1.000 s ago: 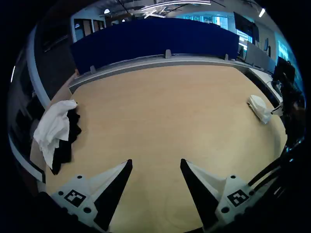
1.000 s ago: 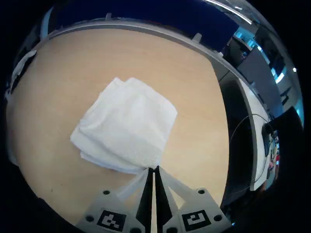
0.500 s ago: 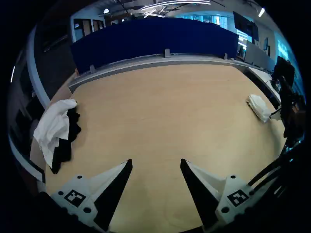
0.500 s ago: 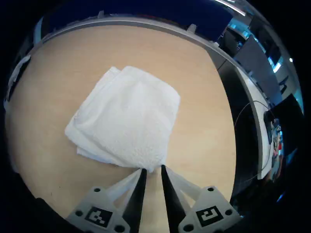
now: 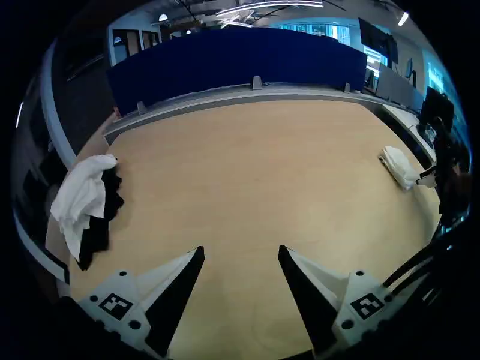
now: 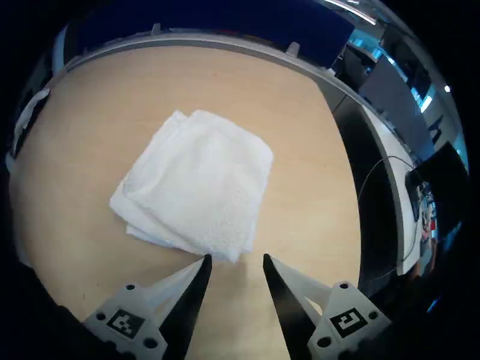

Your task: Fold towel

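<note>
Here we find the folded white terry towel [image 6: 198, 186] flat on the pale wooden bench [image 6: 90, 120]; right claw [image 6: 236, 257] and left claw [image 5: 240, 248] both stand parted, empty.

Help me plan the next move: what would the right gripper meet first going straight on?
The folded white towel: its near corner lies just ahead of the open right gripper, though the exact depth is unclear.
</note>
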The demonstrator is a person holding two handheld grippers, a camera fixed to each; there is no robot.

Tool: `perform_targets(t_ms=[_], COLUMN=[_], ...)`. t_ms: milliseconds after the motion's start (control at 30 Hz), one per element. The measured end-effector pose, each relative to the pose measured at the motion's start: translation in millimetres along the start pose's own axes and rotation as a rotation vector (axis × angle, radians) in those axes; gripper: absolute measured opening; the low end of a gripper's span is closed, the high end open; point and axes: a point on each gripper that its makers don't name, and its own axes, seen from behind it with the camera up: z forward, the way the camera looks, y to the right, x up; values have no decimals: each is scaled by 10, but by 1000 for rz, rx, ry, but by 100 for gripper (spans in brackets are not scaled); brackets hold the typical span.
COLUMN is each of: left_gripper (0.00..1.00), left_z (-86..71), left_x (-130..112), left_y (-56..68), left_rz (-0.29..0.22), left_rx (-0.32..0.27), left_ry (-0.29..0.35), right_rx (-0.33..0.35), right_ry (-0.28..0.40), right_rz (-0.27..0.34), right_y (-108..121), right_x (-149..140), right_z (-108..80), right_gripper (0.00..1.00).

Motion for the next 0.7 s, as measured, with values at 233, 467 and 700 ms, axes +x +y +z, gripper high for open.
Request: perform_targets(t_ms=[233, 467, 700], left_gripper=[91, 92, 91], left_z=[1, -20, -30], left_x=[7, 7, -4], left_y=[-17, -36, -65], left_rz=[-2, -5, -10], left_rx=[0, 0, 3], left_ry=[0, 2, 4], right_rx=[31, 56, 101], right_ry=[40, 71, 118], right_rz=[-3, -12, -22], right_y=[-112, -221, -452], right_x=[117, 261, 474], right_z=[-73, -111, -144], right_gripper=[81, 82, 82])
